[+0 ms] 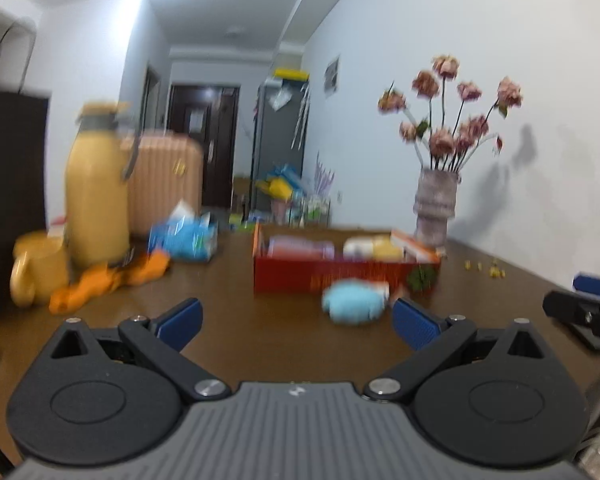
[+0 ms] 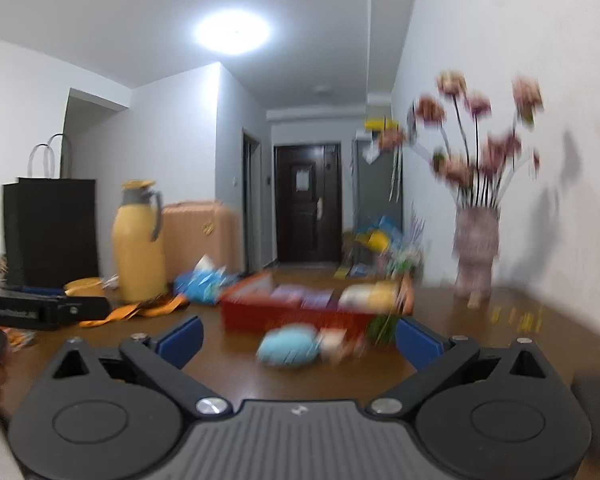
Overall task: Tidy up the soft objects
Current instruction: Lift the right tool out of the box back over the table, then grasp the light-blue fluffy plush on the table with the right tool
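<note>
A light blue soft toy [image 1: 353, 307] lies on the brown table in front of a red box [image 1: 332, 276] that holds several soft items. It also shows in the right wrist view [image 2: 288, 346], with the red box [image 2: 292, 316] behind it. My left gripper [image 1: 296, 322] is open and empty, a short way before the toy. My right gripper [image 2: 298, 340] is open and empty, with the toy between its fingers' line of sight but farther off. An orange cloth [image 1: 108, 280] lies at the left. Both views are blurred.
A yellow flask [image 1: 96, 196] and yellow mug [image 1: 40, 268] stand at the left, with a blue packet [image 1: 186, 238] beside them. A vase of pink flowers [image 1: 436, 208] stands at the back right by the wall. The right gripper's body [image 1: 584, 312] shows at the left view's right edge.
</note>
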A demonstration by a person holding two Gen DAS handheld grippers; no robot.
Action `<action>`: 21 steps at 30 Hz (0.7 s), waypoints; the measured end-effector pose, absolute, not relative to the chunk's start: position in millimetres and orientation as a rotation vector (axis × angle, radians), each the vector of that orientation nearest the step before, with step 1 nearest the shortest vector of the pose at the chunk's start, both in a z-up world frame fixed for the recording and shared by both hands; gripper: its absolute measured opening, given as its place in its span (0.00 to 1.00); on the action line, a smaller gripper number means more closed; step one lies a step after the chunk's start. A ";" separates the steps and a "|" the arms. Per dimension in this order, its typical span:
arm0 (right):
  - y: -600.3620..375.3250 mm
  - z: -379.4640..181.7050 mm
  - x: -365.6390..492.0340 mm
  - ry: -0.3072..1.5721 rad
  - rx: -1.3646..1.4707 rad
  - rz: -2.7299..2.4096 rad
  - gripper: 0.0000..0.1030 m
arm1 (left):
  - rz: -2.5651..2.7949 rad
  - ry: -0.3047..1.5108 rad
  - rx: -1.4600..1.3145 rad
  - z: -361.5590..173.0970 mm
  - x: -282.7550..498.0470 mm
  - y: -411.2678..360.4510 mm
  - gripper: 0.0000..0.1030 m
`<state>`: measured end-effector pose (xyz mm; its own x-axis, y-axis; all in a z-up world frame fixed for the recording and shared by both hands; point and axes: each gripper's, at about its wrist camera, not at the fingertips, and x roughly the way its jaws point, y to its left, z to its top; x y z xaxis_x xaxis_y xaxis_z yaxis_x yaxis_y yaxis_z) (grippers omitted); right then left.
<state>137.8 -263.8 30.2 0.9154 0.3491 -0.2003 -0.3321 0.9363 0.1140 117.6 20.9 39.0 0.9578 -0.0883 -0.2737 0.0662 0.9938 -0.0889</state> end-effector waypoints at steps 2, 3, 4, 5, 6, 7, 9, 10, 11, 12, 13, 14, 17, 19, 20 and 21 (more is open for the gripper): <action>-264.1 14.2 124.5 0.285 0.112 0.385 1.00 | -0.084 0.351 -0.070 27.9 113.0 18.9 1.00; -262.7 9.5 121.2 0.310 0.108 0.390 1.00 | -0.094 0.368 -0.054 24.3 112.3 17.4 1.00; -261.5 6.7 120.7 0.327 0.096 0.384 1.00 | -0.098 0.373 -0.043 22.4 113.2 15.3 1.00; -260.5 5.5 121.2 0.329 0.083 0.370 1.00 | -0.099 0.374 -0.037 22.0 115.9 12.5 1.00; -260.3 5.7 123.5 0.327 0.082 0.361 1.00 | -0.101 0.374 -0.039 21.3 119.7 11.6 1.00; -261.2 5.6 126.3 0.326 0.094 0.355 1.00 | -0.106 0.376 -0.045 20.9 124.4 10.1 1.00; -263.4 3.6 133.8 0.333 0.118 0.349 1.00 | -0.128 0.395 -0.052 19.4 135.7 5.7 1.00; -264.7 2.4 138.5 0.341 0.125 0.341 0.98 | -0.136 0.405 -0.049 17.5 141.5 2.8 1.00; -266.5 2.4 145.6 0.347 0.128 0.333 0.97 | -0.141 0.417 -0.043 15.2 147.5 -0.6 1.00; -268.6 1.6 152.1 0.354 0.132 0.322 0.95 | -0.146 0.428 -0.034 12.4 154.4 -4.3 1.00; -271.4 1.5 159.9 0.368 0.138 0.315 0.91 | -0.153 0.434 -0.028 11.0 161.1 -7.3 1.00; -274.9 2.1 171.0 0.388 0.150 0.308 0.89 | -0.162 0.440 -0.020 10.4 168.8 -10.7 1.00; -285.5 3.2 202.7 0.444 0.193 0.302 0.71 | -0.178 0.448 -0.009 12.2 196.6 -20.6 1.00; -290.5 4.0 224.4 0.476 0.218 0.299 0.62 | -0.190 0.456 -0.009 16.3 221.5 -28.4 1.00; -293.0 4.8 238.2 0.491 0.232 0.293 0.57 | -0.200 0.454 -0.007 18.6 235.5 -32.7 1.00; -294.8 5.5 250.1 0.498 0.242 0.292 0.55 | -0.209 0.448 -0.001 20.7 248.0 -37.4 1.00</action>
